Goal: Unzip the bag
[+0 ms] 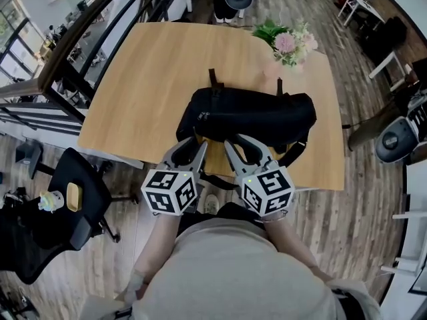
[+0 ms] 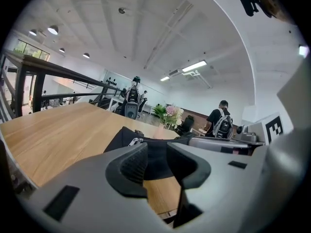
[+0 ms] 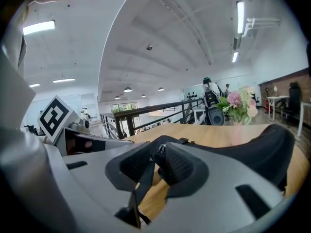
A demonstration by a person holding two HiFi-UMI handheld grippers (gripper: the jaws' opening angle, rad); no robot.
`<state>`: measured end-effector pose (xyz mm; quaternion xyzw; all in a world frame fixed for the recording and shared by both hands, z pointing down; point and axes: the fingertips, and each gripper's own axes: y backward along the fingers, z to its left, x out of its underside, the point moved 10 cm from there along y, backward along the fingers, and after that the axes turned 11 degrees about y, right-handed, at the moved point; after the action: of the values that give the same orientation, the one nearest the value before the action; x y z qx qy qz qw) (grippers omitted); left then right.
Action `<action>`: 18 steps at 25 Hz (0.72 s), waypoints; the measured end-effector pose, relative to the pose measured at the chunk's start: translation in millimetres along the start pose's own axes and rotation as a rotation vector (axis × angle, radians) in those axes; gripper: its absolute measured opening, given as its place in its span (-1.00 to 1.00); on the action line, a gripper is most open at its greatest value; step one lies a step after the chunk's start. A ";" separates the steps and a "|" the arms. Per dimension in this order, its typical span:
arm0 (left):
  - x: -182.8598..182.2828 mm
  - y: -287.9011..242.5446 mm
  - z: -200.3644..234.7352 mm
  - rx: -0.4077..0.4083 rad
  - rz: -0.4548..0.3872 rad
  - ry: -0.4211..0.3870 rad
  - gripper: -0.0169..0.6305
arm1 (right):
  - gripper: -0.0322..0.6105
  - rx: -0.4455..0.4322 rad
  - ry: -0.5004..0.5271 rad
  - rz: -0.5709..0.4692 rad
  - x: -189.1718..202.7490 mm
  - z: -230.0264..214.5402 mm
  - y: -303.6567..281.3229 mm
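Observation:
A black bag point(image 1: 250, 117) lies across the near half of the wooden table point(image 1: 140, 79), with its silver zipper pulls point(image 1: 202, 117) at its left end. Both grippers hover side by side at the bag's near edge. My left gripper point(image 1: 195, 144) is open, and in the left gripper view point(image 2: 156, 152) only the bag point(image 2: 155, 161) and the zipper pulls point(image 2: 135, 141) show beyond its pads. My right gripper point(image 1: 239, 143) has a narrower gap point(image 3: 154, 159). A thin black strap runs through that gap below a zipper pull point(image 3: 158, 148), and the pads do not press on it.
A vase of pink flowers point(image 1: 285, 43) stands on the far right of the table behind the bag. A black chair point(image 1: 73, 199) is on the floor at the left, a railing point(image 1: 100, 25) runs along the far left, and an office chair point(image 1: 397, 139) is at the right.

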<state>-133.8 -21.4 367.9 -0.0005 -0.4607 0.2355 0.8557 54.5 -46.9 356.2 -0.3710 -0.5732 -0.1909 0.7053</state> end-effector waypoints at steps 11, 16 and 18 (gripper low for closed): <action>-3.8 -18.8 6.2 -0.052 0.001 0.049 -0.53 | -0.62 -0.041 -0.031 0.013 6.0 -22.6 -13.3; -8.0 -19.4 13.0 -0.069 0.006 0.049 -0.53 | -0.62 -0.022 -0.050 0.019 8.0 -24.2 -16.2; -10.4 -20.6 16.7 -0.077 0.010 0.046 -0.53 | -0.62 -0.014 -0.059 0.022 9.8 -24.6 -17.9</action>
<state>-143.5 -47.5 373.9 -0.0411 -0.4497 0.2220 0.8642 61.2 -75.3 369.3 -0.3878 -0.5882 -0.1762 0.6874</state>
